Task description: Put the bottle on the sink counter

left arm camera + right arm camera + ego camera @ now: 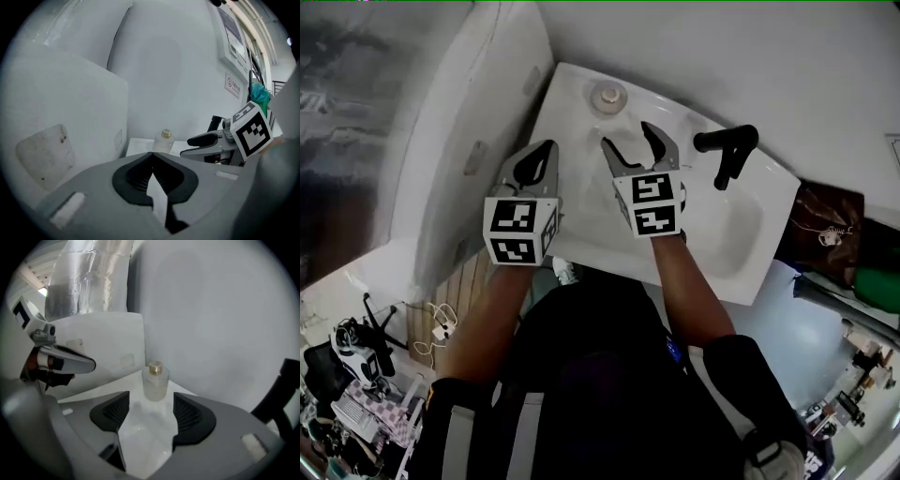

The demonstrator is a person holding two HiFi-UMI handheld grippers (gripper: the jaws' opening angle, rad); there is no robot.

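One bottle (607, 96) on white sink counter (572, 105)

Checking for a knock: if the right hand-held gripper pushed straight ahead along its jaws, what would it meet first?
Probably the small clear bottle, standing on the sink counter dead ahead of the right hand-held gripper, whose jaws are open and empty; depth is unclear.

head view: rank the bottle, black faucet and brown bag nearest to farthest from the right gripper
From the right gripper, jaws open:
1. bottle, just ahead of the jaws, in the back corner.
2. black faucet, off to the gripper's right, at the back of the sink.
3. brown bag, far right, beyond the sink's edge.
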